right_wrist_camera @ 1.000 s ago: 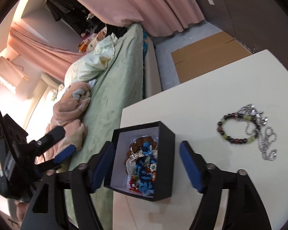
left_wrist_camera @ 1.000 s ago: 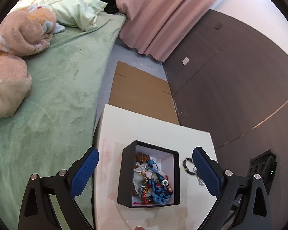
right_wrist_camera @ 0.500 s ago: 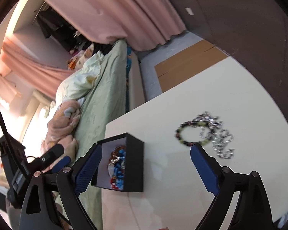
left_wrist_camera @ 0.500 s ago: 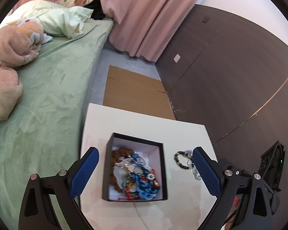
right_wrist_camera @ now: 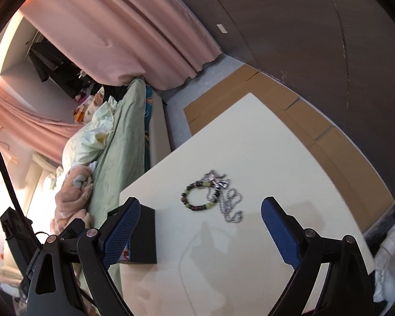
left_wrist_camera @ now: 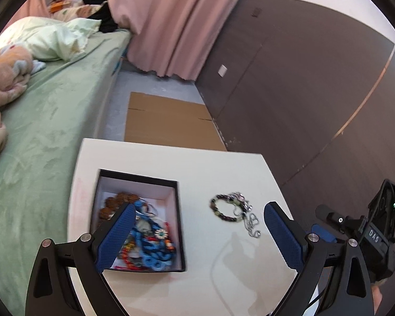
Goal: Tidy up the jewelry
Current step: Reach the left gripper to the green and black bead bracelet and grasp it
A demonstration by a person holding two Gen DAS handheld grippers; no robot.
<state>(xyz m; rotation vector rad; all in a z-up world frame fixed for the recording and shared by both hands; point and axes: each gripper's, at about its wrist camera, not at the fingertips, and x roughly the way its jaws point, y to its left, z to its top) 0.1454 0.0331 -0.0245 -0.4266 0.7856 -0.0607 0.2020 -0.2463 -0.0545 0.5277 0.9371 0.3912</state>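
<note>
A black jewelry box (left_wrist_camera: 180,226) with a white lining stands on the white table (left_wrist_camera: 171,163); blue, brown and red beaded pieces (left_wrist_camera: 150,234) lie inside it. Right of the box a dark beaded bracelet (left_wrist_camera: 222,208) and a silver chain (left_wrist_camera: 250,223) lie together on the table. My left gripper (left_wrist_camera: 197,234) is open and empty above the table, its left finger over the box. My right gripper (right_wrist_camera: 200,231) is open and empty, with the bracelet (right_wrist_camera: 194,197) and chain (right_wrist_camera: 230,202) just ahead between its fingers. The box (right_wrist_camera: 144,237) sits at its left finger.
A green bed (left_wrist_camera: 44,121) with pillows and a pink blanket runs along the table's left side. Flattened cardboard (left_wrist_camera: 168,121) lies on the floor beyond the table. A dark wall panel (left_wrist_camera: 302,92) stands to the right and pink curtains (left_wrist_camera: 171,21) hang behind.
Both grippers have swung right, away from the box. The bracelet and chain now lie between the right gripper's fingers. Both grippers stay open.
</note>
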